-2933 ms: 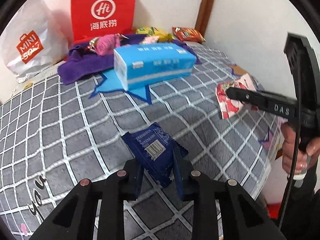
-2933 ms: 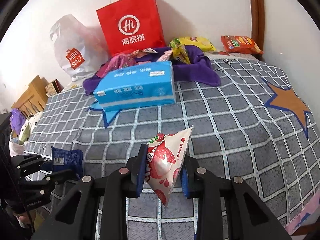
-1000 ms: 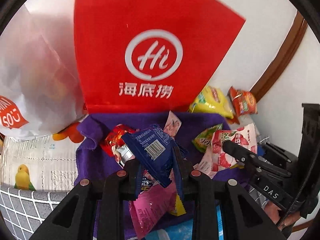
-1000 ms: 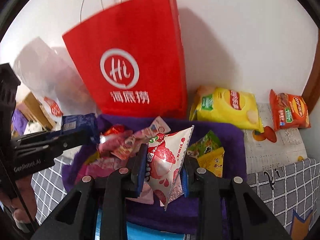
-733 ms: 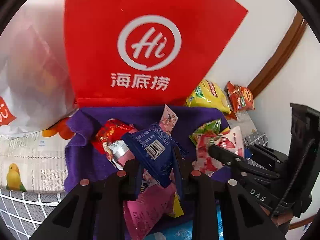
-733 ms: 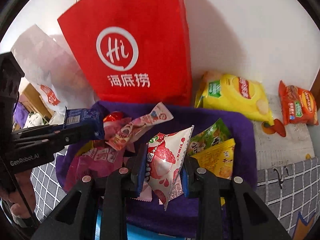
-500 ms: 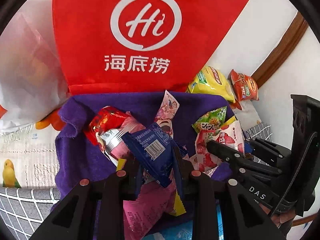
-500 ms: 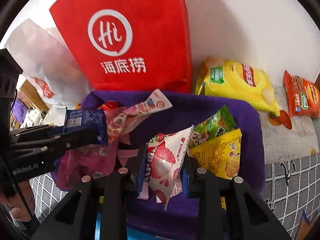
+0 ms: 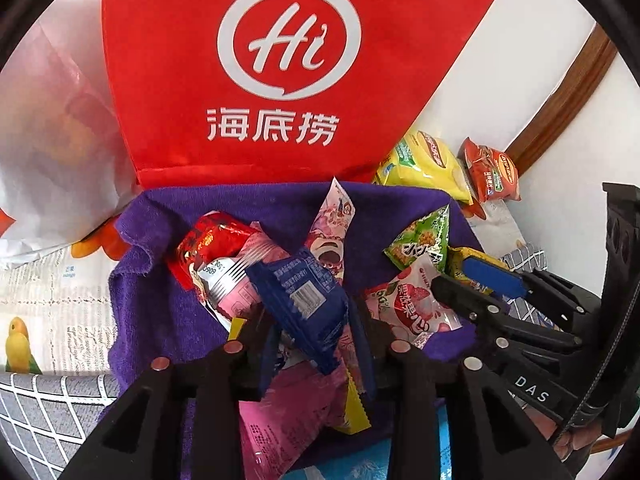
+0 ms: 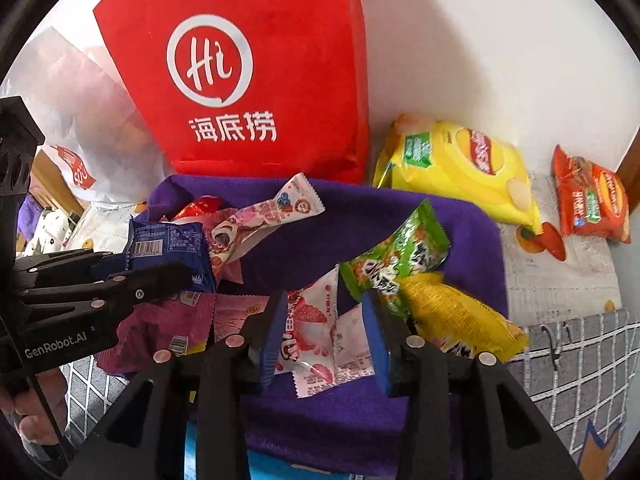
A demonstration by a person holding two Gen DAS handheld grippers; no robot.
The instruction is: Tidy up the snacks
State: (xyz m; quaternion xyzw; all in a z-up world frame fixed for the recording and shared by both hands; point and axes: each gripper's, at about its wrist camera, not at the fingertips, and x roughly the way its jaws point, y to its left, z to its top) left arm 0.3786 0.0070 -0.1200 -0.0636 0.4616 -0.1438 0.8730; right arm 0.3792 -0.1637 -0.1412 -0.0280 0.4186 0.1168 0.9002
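A purple cloth (image 9: 156,304) (image 10: 360,216) by the wall carries a pile of snack packets. My left gripper (image 9: 312,336) has its fingers spread; the blue snack packet (image 9: 304,300) still lies between them over the pile, and it also shows in the right wrist view (image 10: 168,244). My right gripper (image 10: 326,336) is open over the cloth; the strawberry-print packet (image 10: 320,340) lies loose between its fingers on the cloth, also showing in the left wrist view (image 9: 408,308). Green (image 10: 396,260) and yellow (image 10: 460,320) packets lie to its right.
A red Hi paper bag (image 9: 264,80) (image 10: 248,80) stands against the wall behind the cloth. A white plastic bag (image 9: 48,140) is to the left. A yellow chip bag (image 10: 460,168) and an orange packet (image 10: 592,200) lie to the right. A blue tissue pack edge (image 10: 216,460) is below.
Both grippers came down over the purple cloth and opened. The strawberry packet dropped from the right gripper onto the cloth; the left fingers spread away from the blue packet.
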